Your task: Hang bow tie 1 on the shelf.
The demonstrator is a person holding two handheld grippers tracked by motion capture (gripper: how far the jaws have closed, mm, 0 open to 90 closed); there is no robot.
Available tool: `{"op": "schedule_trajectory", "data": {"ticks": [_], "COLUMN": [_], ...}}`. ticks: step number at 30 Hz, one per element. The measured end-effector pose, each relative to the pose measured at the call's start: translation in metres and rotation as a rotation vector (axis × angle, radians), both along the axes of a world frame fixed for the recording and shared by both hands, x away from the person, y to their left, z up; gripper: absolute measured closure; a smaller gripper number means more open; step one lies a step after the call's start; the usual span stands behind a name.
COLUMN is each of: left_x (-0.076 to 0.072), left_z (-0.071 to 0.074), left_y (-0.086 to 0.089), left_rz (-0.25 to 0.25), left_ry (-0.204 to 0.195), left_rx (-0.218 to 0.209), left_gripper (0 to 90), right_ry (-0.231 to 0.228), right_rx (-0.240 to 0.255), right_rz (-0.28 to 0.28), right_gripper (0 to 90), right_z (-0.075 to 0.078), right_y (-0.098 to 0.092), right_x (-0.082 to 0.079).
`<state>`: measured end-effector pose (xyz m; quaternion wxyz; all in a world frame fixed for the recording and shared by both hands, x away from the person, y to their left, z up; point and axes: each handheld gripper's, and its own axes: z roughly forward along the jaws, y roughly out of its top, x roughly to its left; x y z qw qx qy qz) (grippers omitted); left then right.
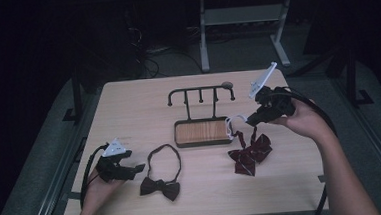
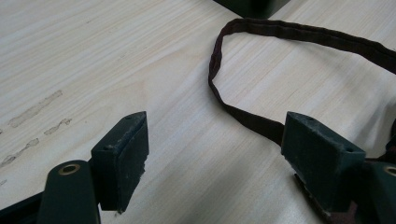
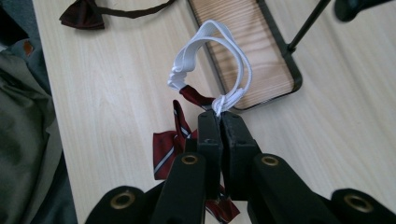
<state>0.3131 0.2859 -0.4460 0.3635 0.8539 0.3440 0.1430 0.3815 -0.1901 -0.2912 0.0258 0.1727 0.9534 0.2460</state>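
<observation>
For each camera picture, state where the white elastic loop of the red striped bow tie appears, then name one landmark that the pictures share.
High view: white elastic loop right of centre, between the stand's wooden base and the right gripper.
Left gripper view: not in it.
Right gripper view: white elastic loop upper centre, rising from the shut jaw tips, red striped bow tie hanging below.
Shared landmark: the wooden base, just beside the loop in both.

A pale wooden table (image 1: 128,106) stands on grey floor (image 1: 245,54) in a dark room; a white-legged desk (image 1: 203,41) stands behind.
</observation>
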Motion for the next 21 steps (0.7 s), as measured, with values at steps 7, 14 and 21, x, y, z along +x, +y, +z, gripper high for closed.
{"op": "schedule_trajectory", "data": {"ticks": [7,14,21], "left_x": [0.000,0.000,0.000], "left_z": [0.000,0.001,0.001], "left_y": [0.000,0.001,0.001], "left_rz": [0.002,-0.002,-0.006], "left_ry": [0.003,0.002,0.002], "left_rx": [-0.003,0.003,0.002], "left_gripper": [23.2,23.2,23.2], "right_ry": [-0.026,-0.039,-0.036], "right_rx": [-0.004,-0.015,-0.028], "right_rz": [-0.010,-0.031,-0.070], "right_gripper": [86.6,86.6,86.6], "right_z": [0.013,0.025,0.032], "right_y": [0.006,0.010,0.012], "right_x": [0.009,0.018,0.030]}}
